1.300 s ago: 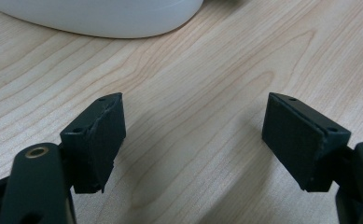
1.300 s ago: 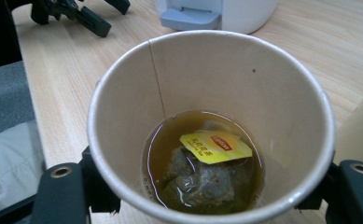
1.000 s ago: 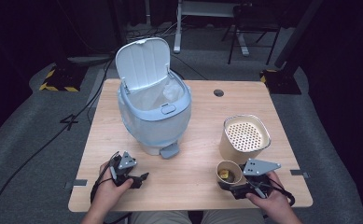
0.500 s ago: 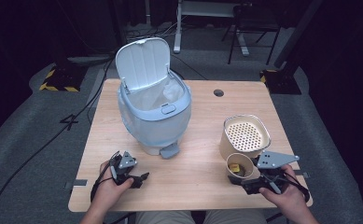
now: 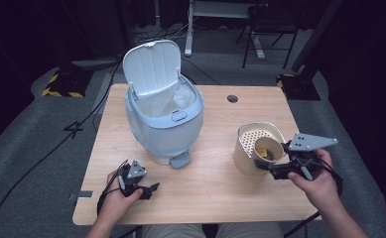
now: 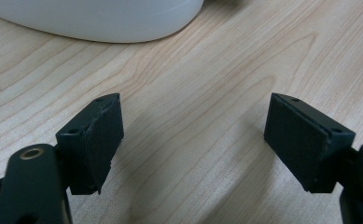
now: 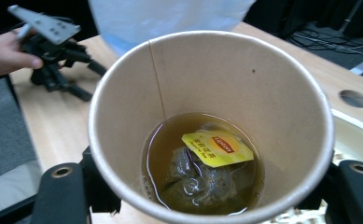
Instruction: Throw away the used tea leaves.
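- Two grippers: right gripper clamps paper cup, tea and teabag inside, at 3 o'clock over strainer container.
- Left gripper agape, empty, 7 o'clock.
- Judgement: tip slowly over the mesh; avoid splashing.

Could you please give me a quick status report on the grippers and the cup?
Right gripper shut on paper cup, tea and tea bag inside, above strainer tub. Left gripper open, on table. Open-lidded bin apart, nothing in the way.
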Tool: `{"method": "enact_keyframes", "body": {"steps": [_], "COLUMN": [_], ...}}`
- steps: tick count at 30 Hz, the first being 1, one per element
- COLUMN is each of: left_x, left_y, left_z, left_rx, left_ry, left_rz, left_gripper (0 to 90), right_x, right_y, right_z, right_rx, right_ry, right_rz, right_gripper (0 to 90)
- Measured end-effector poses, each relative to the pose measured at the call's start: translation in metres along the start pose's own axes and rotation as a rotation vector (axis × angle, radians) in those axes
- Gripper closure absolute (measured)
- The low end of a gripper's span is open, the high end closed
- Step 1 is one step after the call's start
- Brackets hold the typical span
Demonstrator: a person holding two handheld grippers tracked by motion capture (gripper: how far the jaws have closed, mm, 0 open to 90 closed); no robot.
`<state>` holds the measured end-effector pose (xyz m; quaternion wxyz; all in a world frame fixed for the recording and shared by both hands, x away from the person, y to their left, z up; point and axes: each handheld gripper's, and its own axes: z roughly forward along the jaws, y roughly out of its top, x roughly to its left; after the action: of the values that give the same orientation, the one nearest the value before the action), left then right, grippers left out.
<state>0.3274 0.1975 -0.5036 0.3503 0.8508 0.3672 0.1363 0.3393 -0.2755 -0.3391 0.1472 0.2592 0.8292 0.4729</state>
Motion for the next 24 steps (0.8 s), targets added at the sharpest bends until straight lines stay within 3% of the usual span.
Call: {"method": "enact_keyframes", "body": {"steps": [14, 18, 19, 20, 21, 24], "left_x": [0.000, 0.000, 0.000, 0.000, 0.000, 0.000], "left_y": [0.000, 0.000, 0.000, 0.000, 0.000, 0.000], "left_z": [0.000, 0.000, 0.000, 0.000, 0.000, 0.000], "left_rx": [0.000, 0.000, -0.001, -0.001, -0.001, -0.001], "left_ry": [0.002, 0.001, 0.002, 0.001, 0.001, 0.001], "left_rz": [0.000, 0.000, 0.001, 0.000, 0.000, 0.000], "left_gripper": [20.4, 20.4, 20.4, 20.5, 20.4, 20.4], "right_x": [-0.055, -0.068, -0.068, -0.071, -0.071, -0.072], "right_y": [0.013, 0.014, 0.014, 0.014, 0.014, 0.015], "right_z": [0.005, 0.008, 0.008, 0.010, 0.010, 0.012], "right_rx": [0.027, 0.088, 0.088, 0.116, 0.116, 0.151], "right_ry": [-0.109, -0.262, -0.262, -0.306, -0.306, -0.378], "right_rz": [0.003, -0.167, -0.167, -0.239, -0.239, -0.336], "right_gripper": [29.6, 30.0, 30.0, 30.2, 30.2, 30.6]}}
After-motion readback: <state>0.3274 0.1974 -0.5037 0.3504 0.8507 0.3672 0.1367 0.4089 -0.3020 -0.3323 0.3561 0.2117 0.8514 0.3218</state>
